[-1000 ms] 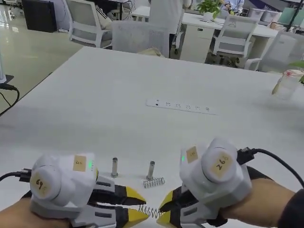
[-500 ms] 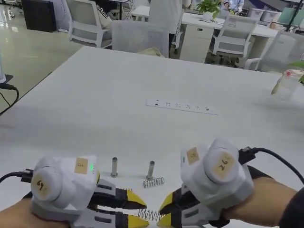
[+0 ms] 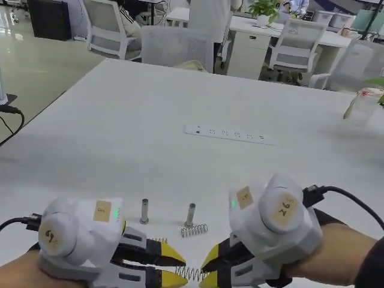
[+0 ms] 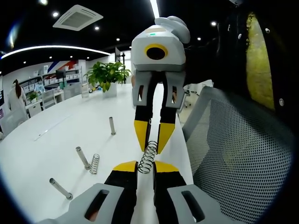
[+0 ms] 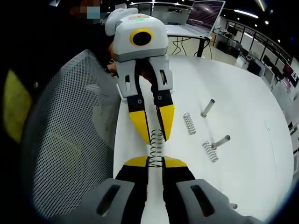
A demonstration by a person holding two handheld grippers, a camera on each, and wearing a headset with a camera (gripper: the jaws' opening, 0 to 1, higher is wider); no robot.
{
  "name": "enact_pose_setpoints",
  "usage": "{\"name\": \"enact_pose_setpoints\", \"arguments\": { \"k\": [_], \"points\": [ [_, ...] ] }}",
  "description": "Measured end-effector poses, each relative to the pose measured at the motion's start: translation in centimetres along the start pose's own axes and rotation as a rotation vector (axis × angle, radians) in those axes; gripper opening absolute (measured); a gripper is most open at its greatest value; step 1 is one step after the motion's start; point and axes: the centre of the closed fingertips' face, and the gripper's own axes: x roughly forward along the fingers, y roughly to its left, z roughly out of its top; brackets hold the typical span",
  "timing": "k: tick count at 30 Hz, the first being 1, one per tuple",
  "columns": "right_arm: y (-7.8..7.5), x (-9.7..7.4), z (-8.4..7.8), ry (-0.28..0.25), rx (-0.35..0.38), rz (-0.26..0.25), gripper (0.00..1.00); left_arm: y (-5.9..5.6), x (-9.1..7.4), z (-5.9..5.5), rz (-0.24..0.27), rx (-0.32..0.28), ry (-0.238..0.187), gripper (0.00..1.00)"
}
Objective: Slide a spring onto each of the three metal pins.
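Note:
A small steel spring (image 3: pixel 191 274) hangs in the air between my two grippers at the table's near edge. My left gripper (image 3: pixel 178 271) is shut on one end of it and my right gripper (image 3: pixel 205 271) on the other, tips facing each other. The left gripper view looks along the spring (image 4: pixel 147 157) from my left gripper (image 4: pixel 145 166) to the right gripper (image 4: pixel 153 140). Two metal pins (image 3: pixel 144 211) (image 3: pixel 191 215) stand upright just beyond. A loose spring (image 3: pixel 194 230) lies at the foot of the right pin. A third pin (image 4: pixel 60 189) lies flat.
A white power strip (image 3: pixel 228 134) lies across the middle of the white table (image 3: pixel 120 120). A clear jar (image 3: pixel 363 107) stands at the far right. A mesh chair back (image 4: pixel 233 149) sits close behind the table's near edge. Another loose spring (image 5: pixel 189 123) lies by a pin (image 5: pixel 208 108).
Both grippers and the spring between them have drifted slightly lower, toward the table's near edge. The pins and the loose spring have not moved.

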Motion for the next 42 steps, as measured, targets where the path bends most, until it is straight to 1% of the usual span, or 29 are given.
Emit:
{"name": "enact_pose_setpoints", "arguments": {
  "k": [3,5,8,9,10,13,17,19,26,37,42],
  "points": [
    [-0.1,-0.2,0.2,-0.011,-0.003,-0.006,0.08,0.1,-0.1,0.1,0.003,0.008,-0.005,0.05],
    [-0.1,-0.4,0.4,-0.025,0.013,-0.002,0.08,0.1,-0.2,0.3,0.003,0.010,-0.013,0.05],
    [-0.5,-1.0,0.7,-0.053,0.033,-0.004,0.08,0.1,-0.2,0.3,0.007,0.019,-0.015,0.04],
    [-0.7,-1.1,0.8,-0.057,0.033,-0.008,0.08,0.1,-0.1,0.2,0.004,0.023,-0.009,0.03],
    [-0.5,-1.2,1.1,-0.072,0.040,0.000,0.08,0.2,-0.1,0.3,0.009,0.024,-0.016,0.03],
    [-0.6,-1.4,1.0,-0.068,0.037,-0.006,0.08,0.3,-0.1,0.5,0.011,0.021,-0.024,0.03],
    [-0.3,-1.4,1.2,-0.067,0.028,-0.005,0.08,0.2,-0.1,0.4,0.008,0.031,-0.017,0.02],
    [-0.3,-1.4,1.3,-0.067,0.027,-0.005,0.08,0.2,-0.2,0.4,0.008,0.034,-0.019,0.02],
    [-0.4,-1.4,1.3,-0.079,0.052,-0.003,0.08,0.2,-0.3,0.6,0.006,0.030,-0.027,0.02],
    [-0.5,-1.3,1.1,-0.092,0.063,0.004,0.11,0.1,-0.3,0.7,-0.002,0.021,-0.034,0.02],
    [-0.5,-1.2,0.8,-0.098,0.074,0.009,0.11,0.2,-0.4,1.0,-0.005,0.012,-0.049,0.02]
  ]
}}
